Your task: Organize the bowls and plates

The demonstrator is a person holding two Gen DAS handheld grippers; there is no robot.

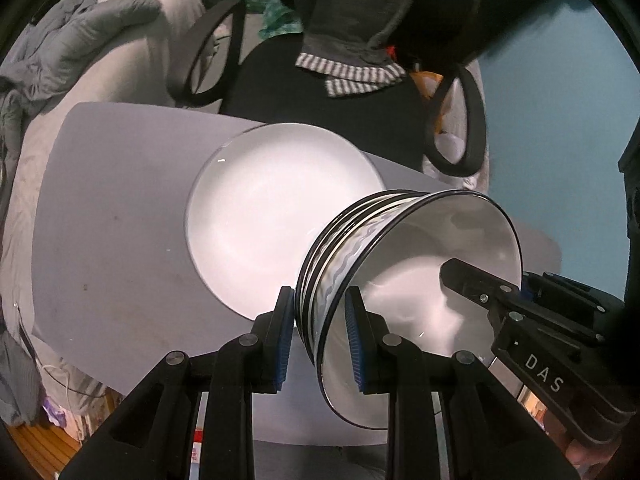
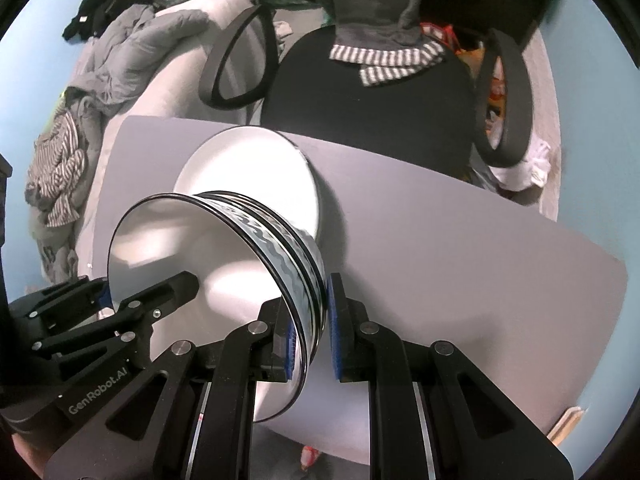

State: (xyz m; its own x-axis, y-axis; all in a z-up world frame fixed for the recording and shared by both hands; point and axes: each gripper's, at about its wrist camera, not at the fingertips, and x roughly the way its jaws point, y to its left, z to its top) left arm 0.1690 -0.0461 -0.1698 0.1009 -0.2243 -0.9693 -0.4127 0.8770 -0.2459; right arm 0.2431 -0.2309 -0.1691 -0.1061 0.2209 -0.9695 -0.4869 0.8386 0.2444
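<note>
**Both grippers on the bowls, over the plate**

Left gripper (image 1: 319, 340) clamped on the wall of the bowls (image 1: 404, 264), one pad outside, one inside. Right gripper (image 2: 311, 334) astride the opposite wall, inner pad against it, outer pad just beside it; cannot tell whether fully pinched. Nested stack, black-rimmed with wavy bands, tipped on its side, mouth towards the cameras, above the near edge of the plate (image 1: 280, 216). Plate flat on the grey table (image 1: 120, 216). Chair (image 2: 360, 92) beyond, striped cloth (image 2: 388, 60) draped over it.
</note>
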